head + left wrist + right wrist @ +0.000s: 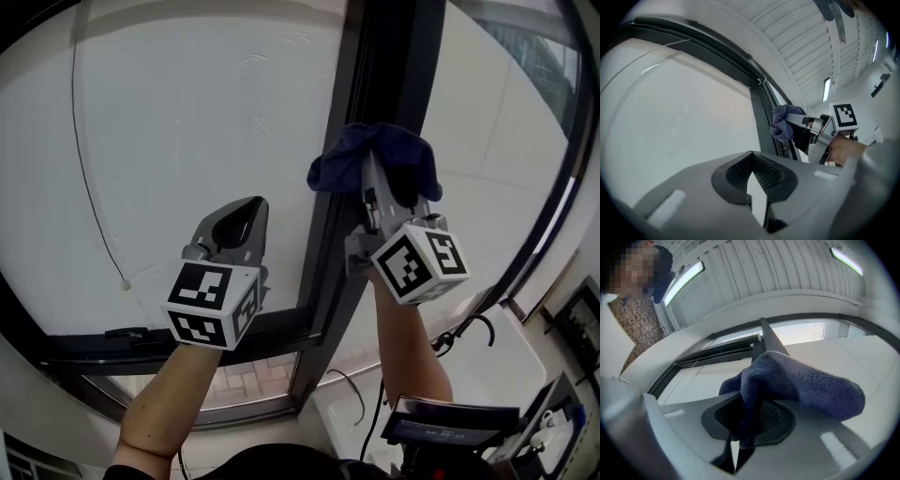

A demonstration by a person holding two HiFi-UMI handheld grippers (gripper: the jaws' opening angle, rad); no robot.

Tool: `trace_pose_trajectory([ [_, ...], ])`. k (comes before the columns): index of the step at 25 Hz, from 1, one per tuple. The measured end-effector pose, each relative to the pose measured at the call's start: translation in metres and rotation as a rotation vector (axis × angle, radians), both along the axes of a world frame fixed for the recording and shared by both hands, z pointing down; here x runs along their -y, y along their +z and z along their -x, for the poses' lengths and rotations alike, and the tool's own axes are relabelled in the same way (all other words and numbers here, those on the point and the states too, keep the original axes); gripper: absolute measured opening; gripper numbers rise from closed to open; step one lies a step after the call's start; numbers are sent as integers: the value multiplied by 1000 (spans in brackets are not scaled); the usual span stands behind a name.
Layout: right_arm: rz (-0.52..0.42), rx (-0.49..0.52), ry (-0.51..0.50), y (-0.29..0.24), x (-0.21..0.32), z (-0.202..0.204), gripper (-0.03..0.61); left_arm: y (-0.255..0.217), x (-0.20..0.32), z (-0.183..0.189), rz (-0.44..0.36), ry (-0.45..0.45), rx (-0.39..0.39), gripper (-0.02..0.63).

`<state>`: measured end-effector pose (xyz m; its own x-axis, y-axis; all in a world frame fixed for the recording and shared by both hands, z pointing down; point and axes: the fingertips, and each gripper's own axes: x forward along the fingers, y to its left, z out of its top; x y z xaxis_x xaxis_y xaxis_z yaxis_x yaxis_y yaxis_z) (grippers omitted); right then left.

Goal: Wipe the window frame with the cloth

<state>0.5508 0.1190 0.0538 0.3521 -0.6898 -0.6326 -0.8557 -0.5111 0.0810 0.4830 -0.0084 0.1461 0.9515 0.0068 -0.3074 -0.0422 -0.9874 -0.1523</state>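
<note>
Cloth (375, 155) of this sort, a dark blue terry piece, looks light, soft and limp. It will probably fold and bunch under pressure rather than push back, and its nap should drag on the dark window frame (380, 84) rather than slide off. It is best taken at a gathered fold, deep between the pads, so that a loose wad stands out ahead of the fingertips to meet the metal. A pinch at a thin corner would likely let it creep out during a stroke.

Left gripper (753, 157) has its fingers (736, 171) closed tip to tip with nothing between them; only a thin slit of light shows behind the meeting tips. Ahead of them is the pale pane (187, 122), and the frame runs to their right, apart from the tips.

Right gripper (749, 414) has its fingers (776, 416) clamped on the cloth, a fold of which runs down between the ribbed pads. The rest billows over and ahead of the fingertips, mostly to their right in the right gripper view, and hides them in the head view. There the wad lies against the upright of the frame, just ahead of the fingers. Whether it presses on the frame or only brushes it I cannot tell.
</note>
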Motion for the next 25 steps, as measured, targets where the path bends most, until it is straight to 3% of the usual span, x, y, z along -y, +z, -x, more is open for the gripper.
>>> trace_pose_trajectory([
  [9, -17, 11, -6, 32, -2, -3, 67, 36, -5, -2, 25, 20, 35, -6],
  [25, 36, 60, -26, 104, 1, -6, 67, 90, -14, -5, 11, 34, 102, -6],
])
